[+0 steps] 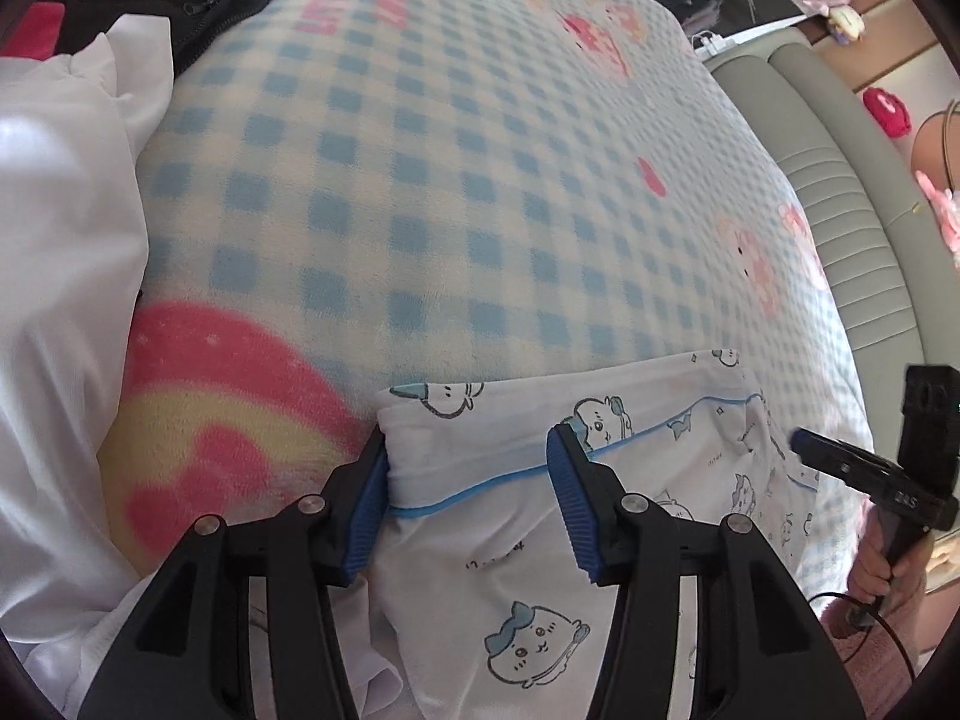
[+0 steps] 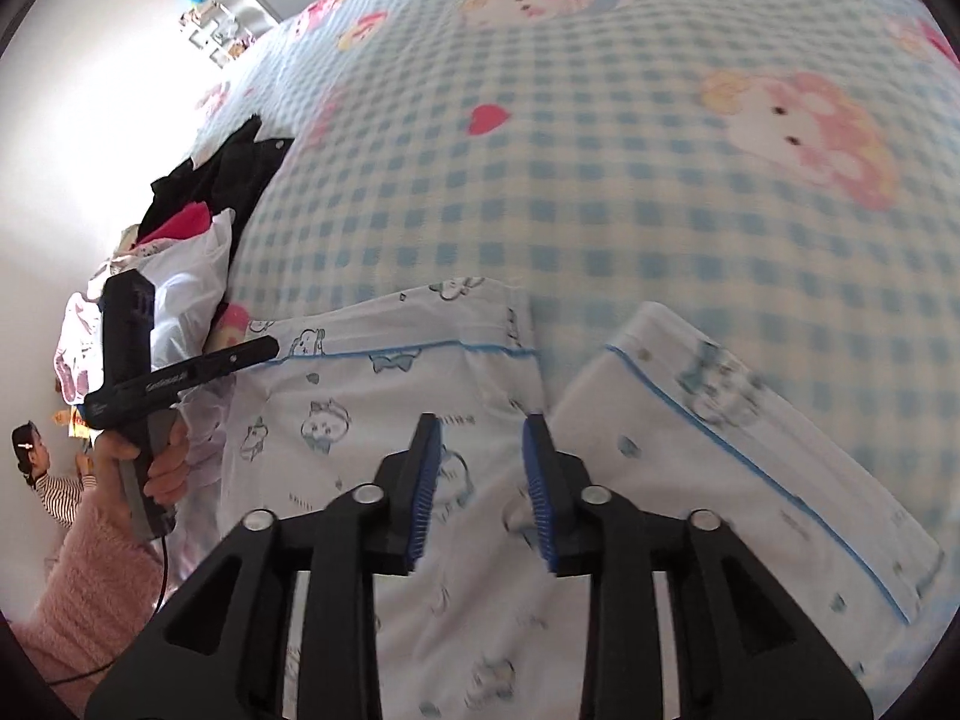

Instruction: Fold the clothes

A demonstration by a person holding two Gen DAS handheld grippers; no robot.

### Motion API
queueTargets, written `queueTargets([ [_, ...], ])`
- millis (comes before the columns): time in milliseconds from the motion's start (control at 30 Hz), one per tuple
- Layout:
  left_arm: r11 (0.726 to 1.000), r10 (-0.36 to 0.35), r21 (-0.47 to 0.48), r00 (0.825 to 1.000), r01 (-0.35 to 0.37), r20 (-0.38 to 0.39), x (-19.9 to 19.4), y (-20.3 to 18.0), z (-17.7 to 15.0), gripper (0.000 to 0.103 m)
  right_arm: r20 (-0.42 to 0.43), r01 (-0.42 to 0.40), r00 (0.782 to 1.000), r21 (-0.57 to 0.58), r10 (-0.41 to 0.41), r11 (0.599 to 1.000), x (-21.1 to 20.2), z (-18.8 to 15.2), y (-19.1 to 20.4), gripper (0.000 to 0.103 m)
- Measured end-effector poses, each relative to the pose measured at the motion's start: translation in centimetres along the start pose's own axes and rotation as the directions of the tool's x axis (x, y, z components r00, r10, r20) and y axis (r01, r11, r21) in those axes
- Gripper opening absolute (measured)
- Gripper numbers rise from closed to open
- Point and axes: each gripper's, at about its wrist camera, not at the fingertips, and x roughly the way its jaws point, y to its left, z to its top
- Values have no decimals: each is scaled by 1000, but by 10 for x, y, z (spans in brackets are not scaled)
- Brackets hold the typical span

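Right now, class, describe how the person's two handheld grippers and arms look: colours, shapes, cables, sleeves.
Both the left gripper and the right gripper have black angular linkages with silver pivot bolts and ribbed blue finger pads. Each has a pistol-style handle with a thin black cable. The left arm wears a fuzzy pink sleeve.

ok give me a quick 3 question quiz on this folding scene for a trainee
1. True or false: both grippers are open over the white cartoon-print garment.
2. Multiple choice: the blanket under the garment is A) plain grey B) blue and white checked C) striped green.
3. Fill in: the pile of unfolded clothes has a ____ garment on top, with red and white ones below.

Key:
1. True. The left gripper and the right gripper both have their jaws apart.
2. B.
3. Black.
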Motion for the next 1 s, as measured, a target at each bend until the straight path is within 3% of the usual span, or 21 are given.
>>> queueTargets([
  [67,1000,-9,-2,1000,9,-2,1,3,0,52,-20,13,1000,-13,-13,1000,17,8,6,44],
  [133,1000,-4,1,1000,4,-6,3,5,-1,44,-41,19,999,-17,-20,1000,34,14,9,49],
  [200,1000,8,12,1000,-8,-3,2,4,-2,24,-67,24,997,-24,-26,999,52,20,10,49],
  [233,1000,10,13,1000,-10,1,0,4,-2,22,-80,27,996,-29,-29,999,60,23,10,49],
  [267,1000,9,12,1000,-9,6,-2,3,-3,16,-87,38,995,-36,-41,999,67,25,11,46],
  [300,1000,7,15,1000,-7,16,-6,3,-2,11,-83,64,994,-49,-68,997,68,26,12,23],
  [333,1000,5,21,1000,-6,29,-11,1,-1,10,-78,90,992,-62,-95,994,70,27,13,7],
  [367,1000,6,28,999,-8,44,-16,-1,2,8,-66,99,992,-68,-104,993,70,28,14,6],
  [467,999,14,49,996,-19,88,-25,-10,14,8,4,76,997,-34,-76,997,53,33,11,2],
  [533,998,36,46,996,-40,76,-19,-8,20,9,15,64,998,-31,-63,997,42,27,12,2],
  [633,993,117,29,993,-117,2,1,2,24,32,33,45,998,-26,-44,999,26,18,14,7],
  [667,992,128,9,992,-128,-6,2,6,22,35,38,39,999,-25,-38,999,21,16,15,7],
  [733,995,100,21,994,-101,43,-16,-2,14,38,50,27,998,-22,-26,999,10,10,17,27],
  [767,996,79,33,994,-82,74,-28,-7,10,45,56,21,998,-20,-19,1000,5,7,17,30],
  [867,996,8,88,990,-21,142,-57,-28,-6,46,73,2,997,-16,-1,1000,-12,-2,19,30],
  [1000,972,-99,221,992,78,83,-62,-79,-38,44,90,-21,996,-13,22,1000,-33,-17,23,31],
])
